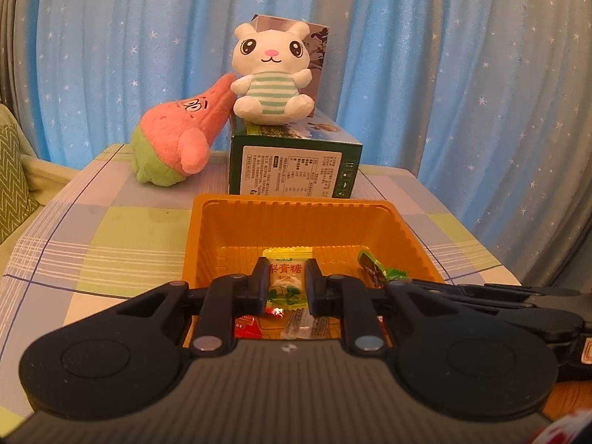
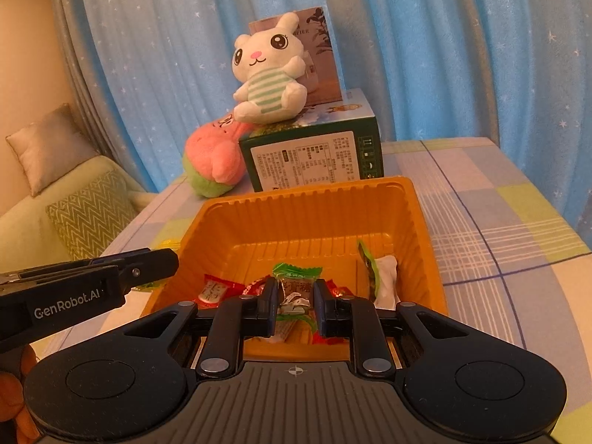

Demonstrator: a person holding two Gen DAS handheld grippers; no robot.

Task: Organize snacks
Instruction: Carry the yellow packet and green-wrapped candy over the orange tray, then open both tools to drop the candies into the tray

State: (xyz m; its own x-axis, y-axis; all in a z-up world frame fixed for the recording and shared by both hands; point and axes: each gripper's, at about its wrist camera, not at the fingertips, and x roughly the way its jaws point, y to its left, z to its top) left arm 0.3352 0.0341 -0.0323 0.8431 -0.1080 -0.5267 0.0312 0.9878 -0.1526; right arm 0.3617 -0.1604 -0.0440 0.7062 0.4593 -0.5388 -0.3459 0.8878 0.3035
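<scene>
Home living room, sofa [image 2: 55, 222] with cushions, starry curtain [image 1: 444, 74], plush toys [image 1: 272, 74]

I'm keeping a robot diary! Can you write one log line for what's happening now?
left tongs: shut on yellow candy | right tongs: shut on green candy | both over orange tray | more sweets inside

2 plush toys [image 1: 272, 70], 2 boxes [image 1: 294, 168], 1 orange tray [image 1: 296, 222], 2 tongs [image 1: 286, 283], several candies [image 1: 285, 281]

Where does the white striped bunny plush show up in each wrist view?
Left wrist: white bunny plush upper centre, sitting on the green box.
Right wrist: bunny upper centre, slightly left, tilted, on the same box.
Shared landmark: orange tray directly in front of the box.
</scene>
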